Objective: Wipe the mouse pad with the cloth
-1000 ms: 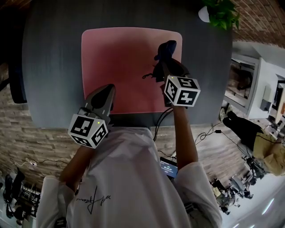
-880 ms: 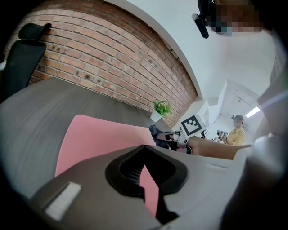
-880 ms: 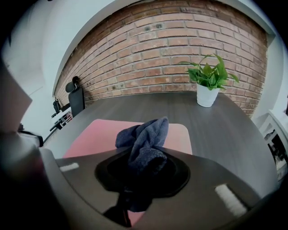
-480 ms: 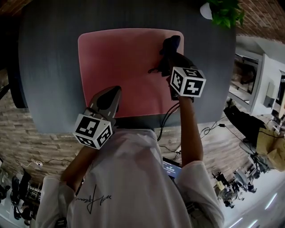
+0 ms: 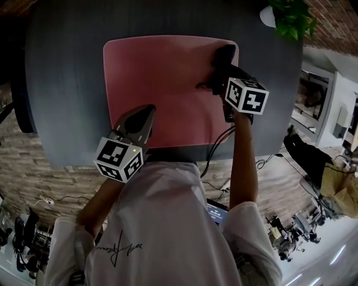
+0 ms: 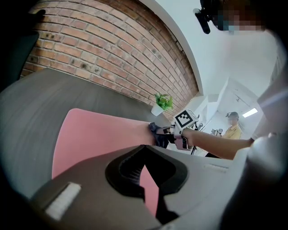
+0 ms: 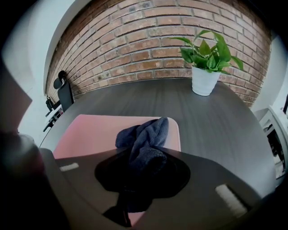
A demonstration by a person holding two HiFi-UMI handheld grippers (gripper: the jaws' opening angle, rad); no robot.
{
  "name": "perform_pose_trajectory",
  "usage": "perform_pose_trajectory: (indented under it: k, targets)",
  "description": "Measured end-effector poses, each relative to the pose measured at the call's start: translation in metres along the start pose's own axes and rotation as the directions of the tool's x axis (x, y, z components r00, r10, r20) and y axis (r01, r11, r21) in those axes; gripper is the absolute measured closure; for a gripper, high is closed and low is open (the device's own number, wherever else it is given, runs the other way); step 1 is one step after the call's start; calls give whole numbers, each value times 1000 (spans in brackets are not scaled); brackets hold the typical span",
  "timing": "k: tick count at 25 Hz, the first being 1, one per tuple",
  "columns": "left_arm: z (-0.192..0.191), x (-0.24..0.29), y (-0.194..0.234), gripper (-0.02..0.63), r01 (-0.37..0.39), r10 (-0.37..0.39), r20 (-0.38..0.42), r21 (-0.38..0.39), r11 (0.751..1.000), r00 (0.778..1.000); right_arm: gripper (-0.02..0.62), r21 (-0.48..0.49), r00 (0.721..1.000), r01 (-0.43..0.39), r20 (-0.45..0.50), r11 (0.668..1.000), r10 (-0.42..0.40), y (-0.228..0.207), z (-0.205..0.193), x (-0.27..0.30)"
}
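A pink mouse pad (image 5: 162, 84) lies on the dark round table (image 5: 67, 84). My right gripper (image 5: 224, 70) is shut on a bunched dark blue cloth (image 5: 222, 56), which rests on the pad near its far right corner. In the right gripper view the cloth (image 7: 146, 134) fills the jaws and spills forward onto the pad (image 7: 90, 132). My left gripper (image 5: 144, 114) is shut and sits over the pad's near edge, left of the middle. The left gripper view shows its jaw tips met (image 6: 143, 147), the pad (image 6: 99, 132) beyond them, and the cloth (image 6: 157, 134) at the far side.
A potted green plant (image 5: 288, 17) in a white pot (image 7: 203, 81) stands at the table's far right. Black cables (image 5: 215, 146) hang off the near edge beside my right arm. A dark chair (image 7: 65, 96) stands at the left. Brick wall lies behind the table.
My right gripper has slid the cloth across the pad toward its far right corner. The left gripper has stayed at the pad's near edge.
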State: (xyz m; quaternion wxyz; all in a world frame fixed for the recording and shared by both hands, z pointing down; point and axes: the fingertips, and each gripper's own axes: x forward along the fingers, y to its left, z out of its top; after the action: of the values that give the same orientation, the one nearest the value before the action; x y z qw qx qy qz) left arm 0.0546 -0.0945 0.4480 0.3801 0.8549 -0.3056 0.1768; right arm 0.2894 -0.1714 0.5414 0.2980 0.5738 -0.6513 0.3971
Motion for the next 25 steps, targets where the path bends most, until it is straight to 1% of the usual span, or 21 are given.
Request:
perform_pose_trajectory:
  k: [3,7,17,25]
  targets:
    - [2,1,-1,603,2,-2,5,-2,1000,1000,499,-12,1000,-5,-16,1000,5,2,0,2]
    - [2,6,-1,601,16,-16,3,-9,1000,1000,499,-1,1000,-12,-25,1000,12,-1,1,1]
    - [8,-7,10,601,-2,3,35,-22,1000,999,500,-22,999,-17,-44,1000,16,16,4,5]
    - [9,-14,17,601,-7,8,36,-17,1000,999,500,-42,998,-29,-61,999,26,29,5,7]
